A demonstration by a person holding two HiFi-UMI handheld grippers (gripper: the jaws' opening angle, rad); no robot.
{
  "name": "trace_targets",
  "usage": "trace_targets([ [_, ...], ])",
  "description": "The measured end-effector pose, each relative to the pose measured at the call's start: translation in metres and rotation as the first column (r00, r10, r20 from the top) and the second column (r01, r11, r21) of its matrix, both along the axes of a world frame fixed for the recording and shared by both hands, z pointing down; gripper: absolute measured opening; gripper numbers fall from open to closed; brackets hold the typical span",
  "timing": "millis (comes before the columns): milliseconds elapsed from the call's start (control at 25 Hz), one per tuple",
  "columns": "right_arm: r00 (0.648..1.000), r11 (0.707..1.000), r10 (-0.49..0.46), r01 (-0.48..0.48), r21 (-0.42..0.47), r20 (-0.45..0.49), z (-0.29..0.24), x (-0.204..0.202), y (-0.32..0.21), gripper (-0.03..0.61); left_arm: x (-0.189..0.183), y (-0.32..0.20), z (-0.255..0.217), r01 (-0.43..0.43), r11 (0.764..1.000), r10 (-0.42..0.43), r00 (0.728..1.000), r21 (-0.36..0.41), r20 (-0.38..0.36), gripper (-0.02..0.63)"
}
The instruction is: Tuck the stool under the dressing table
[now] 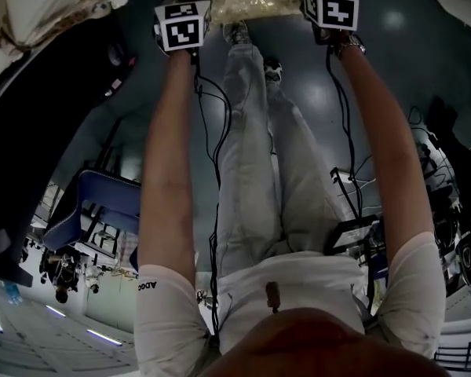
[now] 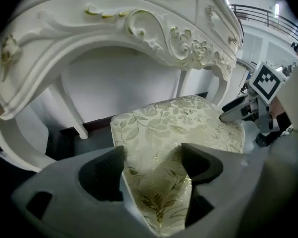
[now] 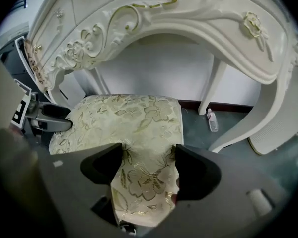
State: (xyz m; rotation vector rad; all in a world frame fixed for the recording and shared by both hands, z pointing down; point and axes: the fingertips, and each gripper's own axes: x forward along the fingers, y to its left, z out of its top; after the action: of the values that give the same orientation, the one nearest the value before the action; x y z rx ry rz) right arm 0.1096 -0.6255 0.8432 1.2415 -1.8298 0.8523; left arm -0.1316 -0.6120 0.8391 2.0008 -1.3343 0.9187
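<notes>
Facing the arched opening of the dressing table (image 2: 139,29) at twelve o'clock, the stool (image 2: 174,123) is clamped by its near seat edge in the left tool (image 2: 151,155) and the right tool (image 3: 148,155), neither being nearer.

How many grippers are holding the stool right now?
2. The left gripper grips the stool at its left side; the right gripper grips its right side. Neither is hidden.

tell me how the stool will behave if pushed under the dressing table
The stool probably slides rather than rolls, though its legs are out of view. Its padded brocade seat looks soft, so it may give under the left gripper and right gripper clamped on its near edge. Held at both corners, it should track straight under the dressing table.
</notes>
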Motion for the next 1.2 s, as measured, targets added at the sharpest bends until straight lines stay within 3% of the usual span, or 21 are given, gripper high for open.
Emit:
trace_targets([
  [440, 0.999, 0.999, 0.034, -0.035, 0.042, 0.022, -0.003, -0.006, -0.073, 0.350, -0.008, -0.075, -0.004, -0.016, 0.999, 0.017, 1.000, 0.033, -0.010, 0.368],
  [560, 0.998, 0.998, 0.034, -0.036, 0.048, 0.047, -0.004, -0.006, -0.076, 0.351, -0.009, -0.080, -0.008, 0.008, 0.999, -0.006, 0.999, 0.051, -0.047, 0.370],
  [680, 0.991, 0.994, 0.093, -0.098, 0.048, 0.096, -0.012, -0.002, -0.068, 0.356, -0.012, -0.066, -0.015, 0.076, 0.996, -0.070, 0.992, 0.048, -0.109, 0.367],
  [880, 0.988, 0.992, 0.121, -0.124, 0.028, 0.098, -0.011, 0.005, -0.019, 0.354, -0.010, -0.004, -0.009, 0.118, 0.993, -0.116, 0.988, 0.018, -0.102, 0.368],
  [960, 0.989, 0.993, 0.121, -0.121, -0.011, 0.079, -0.001, 0.009, 0.008, 0.325, -0.011, 0.022, 0.002, 0.158, 0.987, -0.161, 0.981, -0.029, -0.108, 0.367],
  [1040, 0.992, 0.993, 0.117, -0.115, -0.035, 0.052, 0.005, 0.012, 0.025, 0.243, -0.012, 0.037, 0.011, 0.168, 0.984, -0.172, 0.981, -0.054, -0.084, 0.354],
  [1200, 0.995, 0.995, 0.091, -0.088, -0.053, 0.051, 0.014, 0.010, 0.028, 0.232, -0.012, 0.035, 0.015, 0.160, 0.985, -0.164, 0.984, -0.062, -0.063, 0.350],
])
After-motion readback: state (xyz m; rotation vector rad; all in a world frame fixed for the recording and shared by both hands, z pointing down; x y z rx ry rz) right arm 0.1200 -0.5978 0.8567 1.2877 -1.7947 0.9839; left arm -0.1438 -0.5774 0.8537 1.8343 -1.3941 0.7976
